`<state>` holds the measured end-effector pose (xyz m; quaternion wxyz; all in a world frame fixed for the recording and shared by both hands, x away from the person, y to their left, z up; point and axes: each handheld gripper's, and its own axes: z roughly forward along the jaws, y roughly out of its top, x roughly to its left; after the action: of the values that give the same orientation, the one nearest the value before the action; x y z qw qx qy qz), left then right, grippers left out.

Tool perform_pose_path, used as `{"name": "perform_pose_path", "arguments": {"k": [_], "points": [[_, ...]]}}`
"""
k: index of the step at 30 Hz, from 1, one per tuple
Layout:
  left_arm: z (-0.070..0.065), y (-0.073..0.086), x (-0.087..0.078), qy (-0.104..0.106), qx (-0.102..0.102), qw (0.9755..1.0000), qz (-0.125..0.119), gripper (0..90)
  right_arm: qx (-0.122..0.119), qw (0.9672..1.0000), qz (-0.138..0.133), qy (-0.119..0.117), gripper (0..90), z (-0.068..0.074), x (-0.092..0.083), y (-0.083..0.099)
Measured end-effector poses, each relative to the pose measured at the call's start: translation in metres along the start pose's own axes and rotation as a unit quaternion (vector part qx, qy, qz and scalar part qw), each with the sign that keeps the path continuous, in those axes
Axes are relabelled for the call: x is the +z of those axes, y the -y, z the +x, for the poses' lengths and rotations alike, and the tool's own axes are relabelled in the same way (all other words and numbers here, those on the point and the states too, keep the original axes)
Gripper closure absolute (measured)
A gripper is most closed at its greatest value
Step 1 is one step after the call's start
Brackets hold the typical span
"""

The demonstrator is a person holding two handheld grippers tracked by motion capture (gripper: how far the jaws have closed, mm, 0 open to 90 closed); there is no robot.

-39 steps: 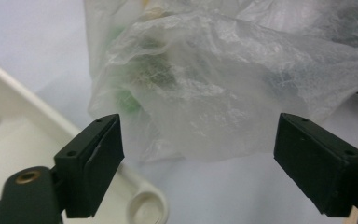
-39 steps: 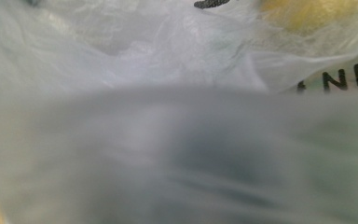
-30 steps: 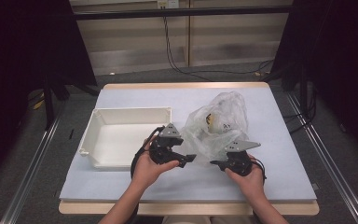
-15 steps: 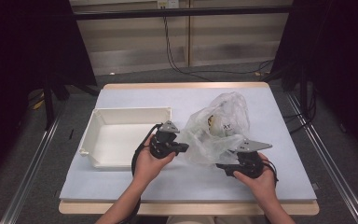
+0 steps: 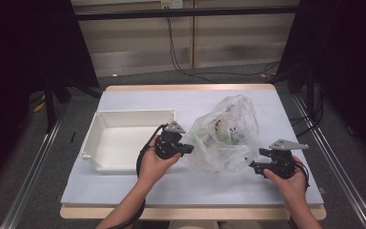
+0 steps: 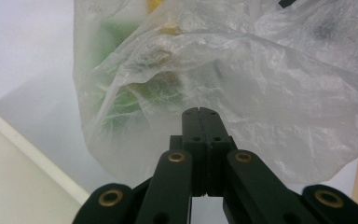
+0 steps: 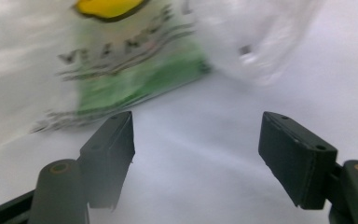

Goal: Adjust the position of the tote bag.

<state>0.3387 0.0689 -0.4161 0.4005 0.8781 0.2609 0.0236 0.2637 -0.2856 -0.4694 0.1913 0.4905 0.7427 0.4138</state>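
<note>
I find the left gripper (image 5: 187, 149) clenched on the plastic bag (image 5: 226, 136)'s left edge. The right gripper (image 5: 253, 165), jaws just opening, is released at the bag's near-right corner.

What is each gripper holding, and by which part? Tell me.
The left gripper is shut on the bag, pinching its near left edge. The right gripper, jaws just opened, holds nothing.
</note>
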Motion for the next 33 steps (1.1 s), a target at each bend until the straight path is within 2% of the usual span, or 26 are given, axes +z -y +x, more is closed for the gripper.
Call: {"name": "perform_pose_path", "arguments": {"k": [2,5,12,14,16,18,21,24,25,27,30,31,33], "points": [[0.000,0.000,0.001,0.003,-0.003,1.0000,-0.003,90.0,-0.006,0.9999,-0.004,0.016,26.5,-0.009,0.003,-0.003],[0.001,0.001,0.000,0.005,-0.008,0.9999,-0.008,90.0,-0.003,0.9999,-0.011,0.011,25.5,-0.018,0.016,-0.010],[0.001,0.000,0.000,0.011,-0.003,0.9999,-0.002,89.5,-0.014,0.9998,-0.006,0.011,23.7,-0.027,0.044,-0.025],[0.001,0.000,0.000,0.011,-0.007,0.9999,-0.008,89.3,-0.020,0.9998,-0.006,0.006,24.0,-0.027,0.051,-0.031],[0.002,0.000,-0.002,0.008,-0.005,0.9999,-0.003,89.2,-0.028,0.9996,-0.007,0.004,24.0,-0.026,0.056,-0.037],[0.003,0.000,-0.003,0.008,-0.006,0.9999,-0.005,88.7,-0.026,0.9996,-0.007,0.001,23.8,-0.028,0.061,-0.041],[0.002,0.000,-0.002,0.013,-0.005,0.9999,-0.006,87.8,-0.009,0.9999,-0.011,0.002,25.9,-0.030,0.067,-0.046],[0.000,0.000,-0.001,0.015,-0.001,0.9999,-0.001,86.5,-0.014,0.9998,-0.011,-0.004,38.1,-0.029,0.072,-0.048],[0.000,0.000,-0.001,0.017,0.000,0.9998,-0.006,86.0,-0.008,0.9999,-0.011,-0.010,45.2,-0.029,0.073,-0.048],[-0.001,0.000,-0.002,0.020,0.000,0.9998,-0.005,84.3,-0.009,0.9999,-0.001,-0.013,68.8,-0.029,0.074,-0.047],[-0.001,0.001,-0.002,0.017,-0.003,0.9998,-0.005,81.8,-0.005,0.9995,0.003,-0.032,86.1,-0.031,0.072,-0.044],[-0.001,0.001,-0.002,0.016,-0.002,0.9999,-0.005,80.8,-0.012,0.9996,0.004,-0.024,88.5,-0.031,0.071,-0.043],[0.001,0.002,-0.003,0.014,-0.003,0.9999,-0.005,74.5,-0.010,0.9995,0.003,-0.029,88.9,-0.032,0.068,-0.041]]}}
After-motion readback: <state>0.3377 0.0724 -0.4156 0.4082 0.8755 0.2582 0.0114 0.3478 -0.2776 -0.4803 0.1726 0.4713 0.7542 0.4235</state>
